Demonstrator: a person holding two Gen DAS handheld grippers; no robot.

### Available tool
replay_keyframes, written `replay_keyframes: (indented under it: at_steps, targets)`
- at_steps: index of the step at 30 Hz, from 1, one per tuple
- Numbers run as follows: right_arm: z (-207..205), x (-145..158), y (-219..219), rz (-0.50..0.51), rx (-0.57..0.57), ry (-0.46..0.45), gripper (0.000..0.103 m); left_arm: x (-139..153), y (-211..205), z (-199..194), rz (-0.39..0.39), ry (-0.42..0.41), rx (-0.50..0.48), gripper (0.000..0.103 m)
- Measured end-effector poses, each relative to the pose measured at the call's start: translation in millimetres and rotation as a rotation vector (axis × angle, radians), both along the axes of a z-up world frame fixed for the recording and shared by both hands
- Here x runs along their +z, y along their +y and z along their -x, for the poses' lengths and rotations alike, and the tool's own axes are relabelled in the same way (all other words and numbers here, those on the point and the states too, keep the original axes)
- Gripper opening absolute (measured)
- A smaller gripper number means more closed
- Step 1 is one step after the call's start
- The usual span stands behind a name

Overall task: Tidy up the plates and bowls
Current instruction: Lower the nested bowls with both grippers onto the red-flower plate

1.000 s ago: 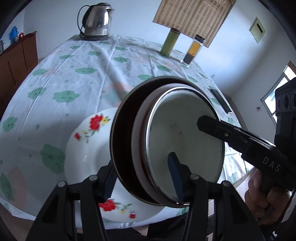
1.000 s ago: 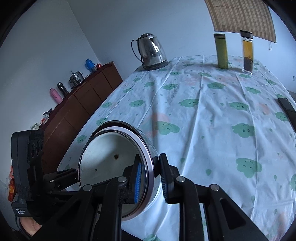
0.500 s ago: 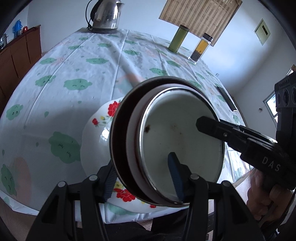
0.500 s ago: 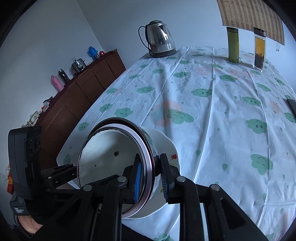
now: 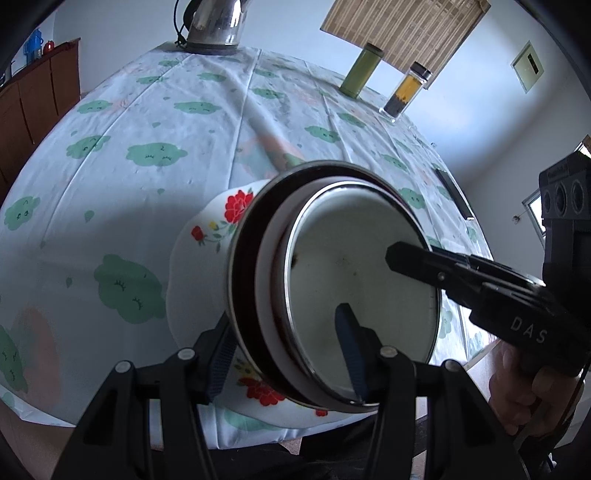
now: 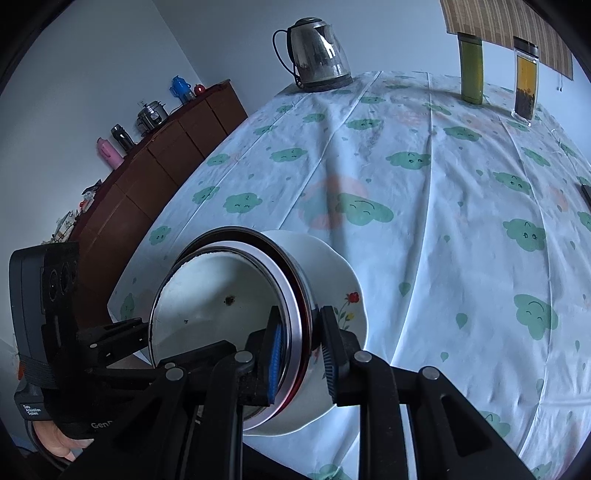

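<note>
We have both claws on one nested stack of bowls (image 5: pixel 354 295). Our left claw (image 5: pixel 288 354) clamps across the whole stack, one pad outside the dark outer bowl and the other inside the steel-rimmed inner bowl. Our right claw (image 6: pixel 301 350) is pinched nearly together on the rim at the opposite side, one pad inside and one outside. The stack is tilted towards us, its open side facing the cameras, and hangs just over the flowered plate (image 5: pixel 207 236), which lies flat near the front edge of the desk (image 5: pixel 155 110).

We judge the sorting to be well along: three bowls already sit one inside another, and what is left seems to be setting the stack down on the plate and letting go. Whether the stack already touches the plate we cannot tell.

Beyond that, a pale cloth with green clouds covers the desk. At its far end stand a steel kettle (image 6: pixel 317 55), a green flask (image 6: pixel 471 70) and a clear bottle (image 6: pixel 526 81) with dark contents. A brown sideboard (image 6: pixel 155 173) lines the wall, and a bamboo blind (image 5: pixel 406 33) hangs behind the bottles.
</note>
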State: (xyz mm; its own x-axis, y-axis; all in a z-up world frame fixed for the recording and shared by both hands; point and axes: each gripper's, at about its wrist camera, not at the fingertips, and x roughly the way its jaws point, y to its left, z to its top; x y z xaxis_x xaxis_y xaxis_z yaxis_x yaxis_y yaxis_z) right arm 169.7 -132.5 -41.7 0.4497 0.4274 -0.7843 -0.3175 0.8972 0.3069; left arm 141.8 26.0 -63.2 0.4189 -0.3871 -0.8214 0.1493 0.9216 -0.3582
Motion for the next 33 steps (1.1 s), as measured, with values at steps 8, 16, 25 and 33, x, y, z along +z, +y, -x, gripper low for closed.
replay_keyframes:
  at_steps: [8,16,25,33]
  targets:
    - [-5,-4,-2,-0.008,-0.013,0.006,0.024,-1,2,-6,0.026,-0.006,0.003,0.054]
    - [-7,-15,-5,-0.029,-0.016,0.006,0.028,2,-1,-7,0.031,-0.037,-0.008,0.054]
    - [-7,-18,-3,-0.023,-0.01,-0.008,0.029,3,-2,-6,0.021,-0.053,-0.013,0.054]
    - [-4,-19,-1,-0.021,-0.005,-0.022,0.029,3,-2,-6,0.017,-0.059,-0.015,0.052]
